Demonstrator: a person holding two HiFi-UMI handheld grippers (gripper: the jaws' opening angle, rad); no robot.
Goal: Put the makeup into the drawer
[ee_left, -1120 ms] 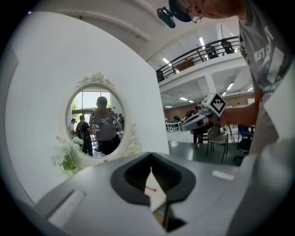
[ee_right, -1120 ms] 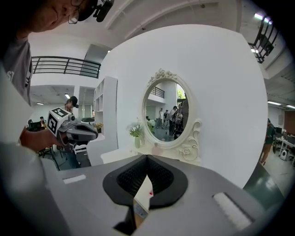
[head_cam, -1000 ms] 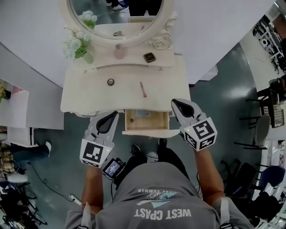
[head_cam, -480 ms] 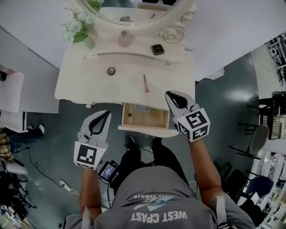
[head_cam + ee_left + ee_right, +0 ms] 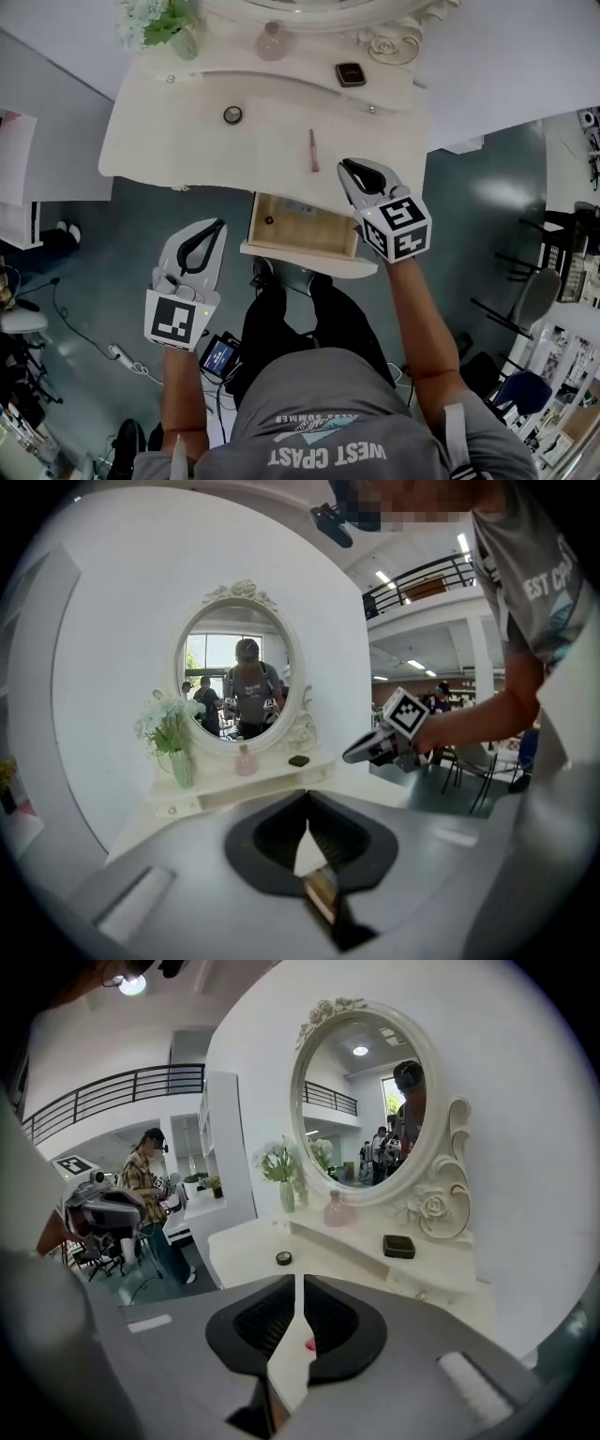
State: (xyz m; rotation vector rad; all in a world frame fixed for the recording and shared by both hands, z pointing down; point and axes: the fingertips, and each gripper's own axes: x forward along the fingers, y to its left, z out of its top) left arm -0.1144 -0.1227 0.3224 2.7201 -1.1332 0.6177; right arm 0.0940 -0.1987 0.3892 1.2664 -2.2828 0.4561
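Observation:
A thin pink makeup pencil (image 5: 313, 150) lies on the cream dressing table (image 5: 187, 141). A small round pot (image 5: 232, 114) sits to its left, and a dark square compact (image 5: 350, 74) rests on the raised shelf. Below the tabletop the drawer (image 5: 302, 246) stands pulled out, with a small dark item (image 5: 269, 221) inside. My right gripper (image 5: 349, 166) hovers shut over the table's front edge, just right of the pencil, whose pink tip (image 5: 309, 1344) shows under its jaws. My left gripper (image 5: 218, 226) is shut and holds nothing, left of the drawer, off the table.
A pink bottle (image 5: 273, 42) and a vase of flowers (image 5: 155, 23) stand on the shelf under the oval mirror (image 5: 366, 1101). A white cabinet (image 5: 14, 178) is at the left. A cable and power strip (image 5: 117, 354) lie on the floor. A person's shoes (image 5: 61, 228) show at the far left.
My right gripper has moved forward from beside the drawer to the table's front edge near the pencil. The left gripper has dropped back slightly. The head view has shifted toward the table.

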